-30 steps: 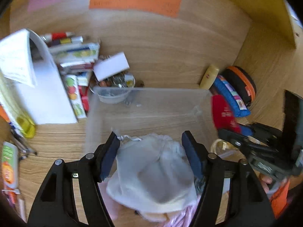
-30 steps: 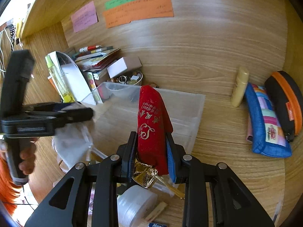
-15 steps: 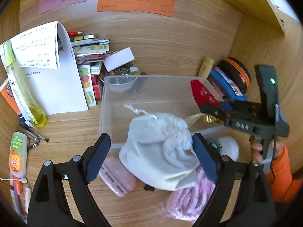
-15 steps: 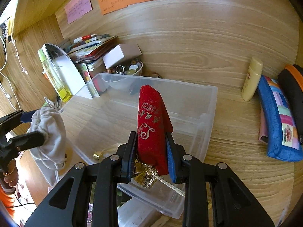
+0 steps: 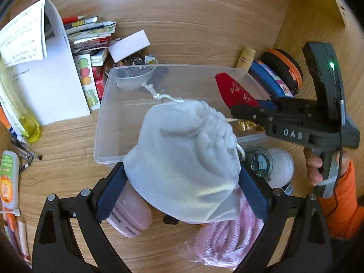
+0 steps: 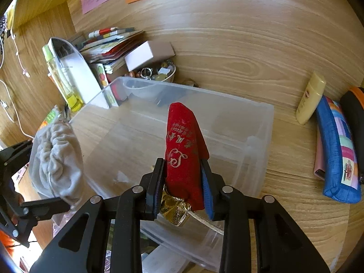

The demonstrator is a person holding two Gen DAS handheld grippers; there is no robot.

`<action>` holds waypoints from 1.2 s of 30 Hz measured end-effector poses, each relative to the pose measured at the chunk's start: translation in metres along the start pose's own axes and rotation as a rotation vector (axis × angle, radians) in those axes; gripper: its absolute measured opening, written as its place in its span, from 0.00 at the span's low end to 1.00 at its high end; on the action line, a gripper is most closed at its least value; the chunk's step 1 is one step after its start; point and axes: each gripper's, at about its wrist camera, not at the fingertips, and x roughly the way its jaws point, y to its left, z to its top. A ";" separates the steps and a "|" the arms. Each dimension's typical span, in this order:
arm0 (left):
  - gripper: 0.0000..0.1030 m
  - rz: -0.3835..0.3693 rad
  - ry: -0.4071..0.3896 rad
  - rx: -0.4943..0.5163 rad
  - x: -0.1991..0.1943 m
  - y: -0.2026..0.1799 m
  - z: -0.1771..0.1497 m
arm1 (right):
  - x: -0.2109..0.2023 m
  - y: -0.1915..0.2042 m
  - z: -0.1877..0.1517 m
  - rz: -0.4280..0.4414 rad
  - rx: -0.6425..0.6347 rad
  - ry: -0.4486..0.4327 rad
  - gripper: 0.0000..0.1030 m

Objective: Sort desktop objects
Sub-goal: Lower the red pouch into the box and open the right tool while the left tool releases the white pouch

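Observation:
My left gripper (image 5: 182,182) is shut on a white drawstring pouch (image 5: 186,159) and holds it over the near edge of a clear plastic bin (image 5: 107,104). My right gripper (image 6: 183,177) is shut on a red velvet pouch (image 6: 184,145) with gold lettering and holds it above the bin (image 6: 257,122). The red pouch (image 5: 236,91) and right gripper also show at the right of the left wrist view. The white pouch (image 6: 56,157) shows at the left of the right wrist view. The bin looks empty.
Behind the bin are a bowl of trinkets (image 6: 157,75), a white box (image 5: 129,45), stacked booklets (image 5: 91,34) and a folded paper stand (image 5: 41,68). Right of the bin lie a cream tube (image 6: 310,97), a blue pencil case (image 6: 336,150) and a black-orange case (image 5: 284,68). Pink rope (image 5: 227,238) lies near.
My left gripper has closed on the white pouch and moved it forward over the bin's near edge. My right gripper has held the red pouch and moved a little further over the bin.

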 end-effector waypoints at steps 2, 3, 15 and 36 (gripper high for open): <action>0.82 -0.006 -0.002 -0.003 -0.004 0.002 0.001 | -0.001 0.002 0.000 -0.005 -0.006 0.004 0.28; 0.76 -0.012 -0.001 -0.005 -0.007 0.002 0.001 | -0.001 0.002 0.000 -0.005 -0.010 0.006 0.28; 0.52 0.000 -0.046 0.048 -0.021 -0.005 0.020 | -0.004 0.011 -0.002 0.009 -0.020 0.021 0.46; 0.56 0.088 0.007 0.074 0.028 -0.005 0.063 | -0.060 0.007 -0.028 0.018 0.018 -0.091 0.65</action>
